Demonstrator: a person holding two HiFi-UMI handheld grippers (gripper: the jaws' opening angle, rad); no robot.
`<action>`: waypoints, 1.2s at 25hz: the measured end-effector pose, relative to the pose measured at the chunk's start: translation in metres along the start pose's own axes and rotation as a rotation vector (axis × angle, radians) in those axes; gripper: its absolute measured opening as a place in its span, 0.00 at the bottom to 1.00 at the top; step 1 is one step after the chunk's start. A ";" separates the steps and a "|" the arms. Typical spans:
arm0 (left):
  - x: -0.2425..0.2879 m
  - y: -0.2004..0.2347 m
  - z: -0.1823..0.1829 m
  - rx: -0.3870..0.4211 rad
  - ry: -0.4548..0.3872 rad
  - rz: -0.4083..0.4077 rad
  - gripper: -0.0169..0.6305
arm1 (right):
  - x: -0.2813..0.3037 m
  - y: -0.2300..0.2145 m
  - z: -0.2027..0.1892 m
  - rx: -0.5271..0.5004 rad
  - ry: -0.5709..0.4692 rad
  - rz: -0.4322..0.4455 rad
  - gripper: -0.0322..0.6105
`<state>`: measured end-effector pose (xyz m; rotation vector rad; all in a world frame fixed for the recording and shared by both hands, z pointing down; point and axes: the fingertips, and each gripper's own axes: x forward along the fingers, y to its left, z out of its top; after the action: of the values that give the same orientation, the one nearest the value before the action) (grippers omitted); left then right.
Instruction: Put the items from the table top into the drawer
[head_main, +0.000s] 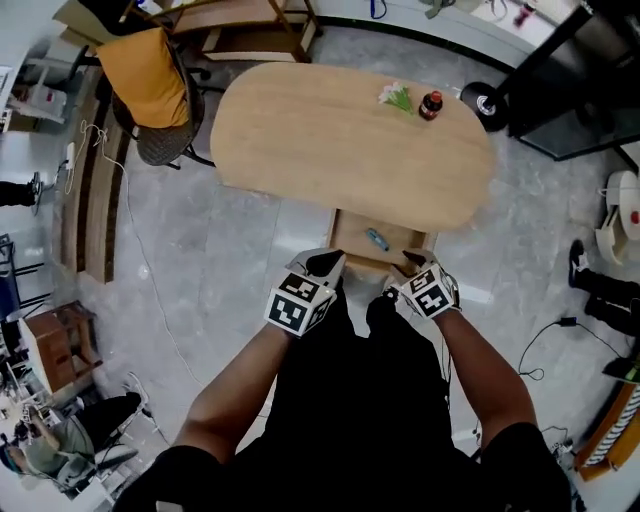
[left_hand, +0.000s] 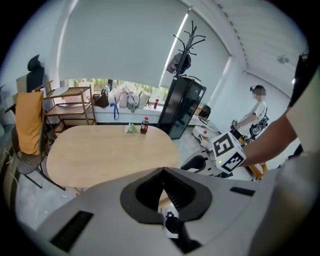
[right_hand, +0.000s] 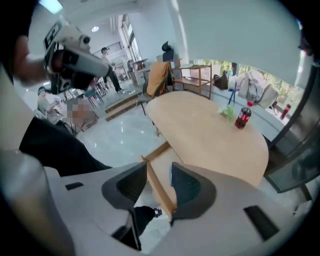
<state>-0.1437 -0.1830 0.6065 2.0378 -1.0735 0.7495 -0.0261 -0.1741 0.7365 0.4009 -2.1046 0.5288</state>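
Note:
An oval wooden table (head_main: 330, 140) bears a small red-capped dark bottle (head_main: 430, 104) and a green-and-white bundle (head_main: 396, 96) at its far right end. Below the table's near edge a wooden drawer (head_main: 350, 232) stands pulled out, with a small blue item (head_main: 377, 239) lying in it. My left gripper (head_main: 326, 264) hovers at the drawer's left front corner, its jaws together and holding nothing (left_hand: 163, 170). At the drawer's right front corner my right gripper (head_main: 413, 262) is open and empty (right_hand: 159, 165), with the drawer's front edge (right_hand: 159, 187) showing through the gap.
A chair draped with an orange jacket (head_main: 150, 70) stands past the table's left end. A black cabinet (head_main: 570, 80) is at the far right, with a coat rack (left_hand: 186, 42) by it. Wooden shelving (left_hand: 70, 102) is behind the table. A person (left_hand: 257, 112) stands at the right.

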 end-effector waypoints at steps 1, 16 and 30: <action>-0.008 -0.005 0.007 -0.005 -0.024 0.015 0.03 | -0.017 0.001 0.014 0.016 -0.049 0.005 0.27; -0.146 -0.071 0.062 0.099 -0.261 -0.024 0.03 | -0.242 0.100 0.156 0.233 -0.665 0.075 0.06; -0.289 -0.067 -0.025 0.284 -0.355 -0.217 0.03 | -0.253 0.280 0.177 0.261 -0.796 -0.186 0.06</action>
<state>-0.2315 -0.0064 0.3842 2.5522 -0.9519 0.4580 -0.1436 -0.0040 0.3747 1.0884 -2.7115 0.5948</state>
